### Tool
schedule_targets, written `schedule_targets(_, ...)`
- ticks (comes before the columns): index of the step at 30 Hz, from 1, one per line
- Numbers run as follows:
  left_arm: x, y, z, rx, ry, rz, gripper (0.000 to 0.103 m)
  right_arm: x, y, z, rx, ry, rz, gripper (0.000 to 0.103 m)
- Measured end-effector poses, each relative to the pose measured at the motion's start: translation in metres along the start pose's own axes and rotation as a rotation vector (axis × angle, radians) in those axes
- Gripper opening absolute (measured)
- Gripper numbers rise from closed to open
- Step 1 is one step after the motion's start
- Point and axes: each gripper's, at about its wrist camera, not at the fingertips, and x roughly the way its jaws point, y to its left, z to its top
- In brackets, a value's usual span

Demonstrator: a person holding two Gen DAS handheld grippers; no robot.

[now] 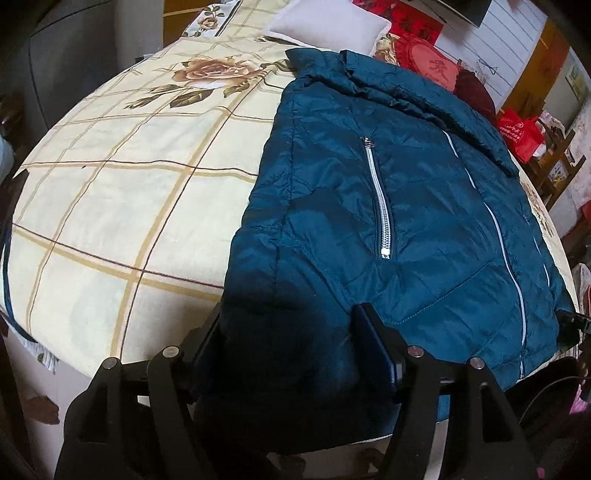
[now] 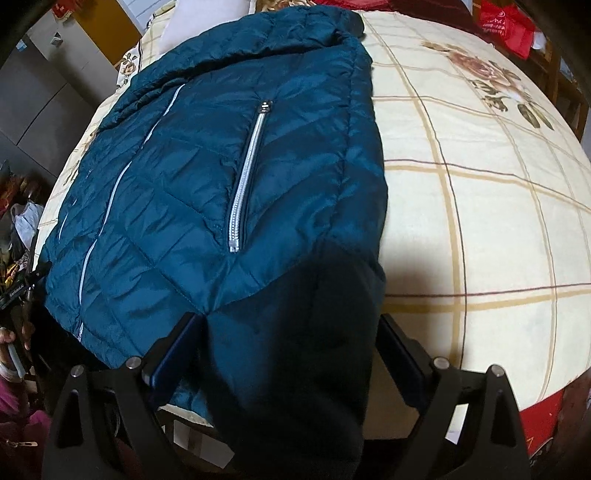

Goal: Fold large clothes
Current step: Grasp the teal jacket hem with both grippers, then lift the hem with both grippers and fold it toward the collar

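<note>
Floral checked bedspread (image 1: 110, 206) under teal quilted jacket (image 1: 406, 206), no legible labels.

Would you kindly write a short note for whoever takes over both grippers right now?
Left gripper: open, fingers either side of the near hem of the teal jacket; no pinch visible.
Right gripper: looks open as well, straddling the hem at the jacket's other near corner.
Jacket: lies front up on the checked floral bedspread, front closed, pocket zipper facing up, collar at the far end by the pillow; the hem hangs slightly over the near edge of the bed.
Done: jacket spread out, with no sleeve sticking out at either side.
Left: probably grip both hem corners and fold the hem toward the collar.
</note>
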Motion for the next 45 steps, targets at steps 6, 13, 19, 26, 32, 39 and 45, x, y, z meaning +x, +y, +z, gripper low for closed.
schedule_targets(6,0.001,-0.004,-0.002,0.026,-0.006,0.017,0.089,0.003,0.007,0.000,-0.041,0.006,-0.033,0.097)
schedule_targets(13,-0.002,-0.005,-0.003,0.037,-0.004,0.003,0.072,0.000,0.017,-0.002,-0.123,-0.032,0.021,0.062)
schedule_targets(19,-0.017,-0.011,-0.002,0.047,-0.055,-0.025,0.038,-0.007,0.015,0.004,-0.086,-0.064,0.107,0.036)
schedule_targets(26,-0.050,-0.002,0.022,-0.022,-0.152,-0.111,0.034,-0.052,0.003,0.028,-0.024,-0.207,0.235,0.031)
schedule_targets(32,-0.067,-0.005,0.044,-0.029,-0.217,-0.124,0.034,-0.084,-0.008,0.047,-0.002,-0.338,0.290,0.030)
schedule_targets(39,-0.080,-0.014,0.059,-0.001,-0.267,-0.084,0.034,-0.096,-0.001,0.066,-0.017,-0.382,0.278,0.030)
schedule_targets(45,-0.084,-0.021,0.067,0.024,-0.288,-0.058,0.034,-0.104,-0.001,0.075,-0.022,-0.396,0.269,0.030)
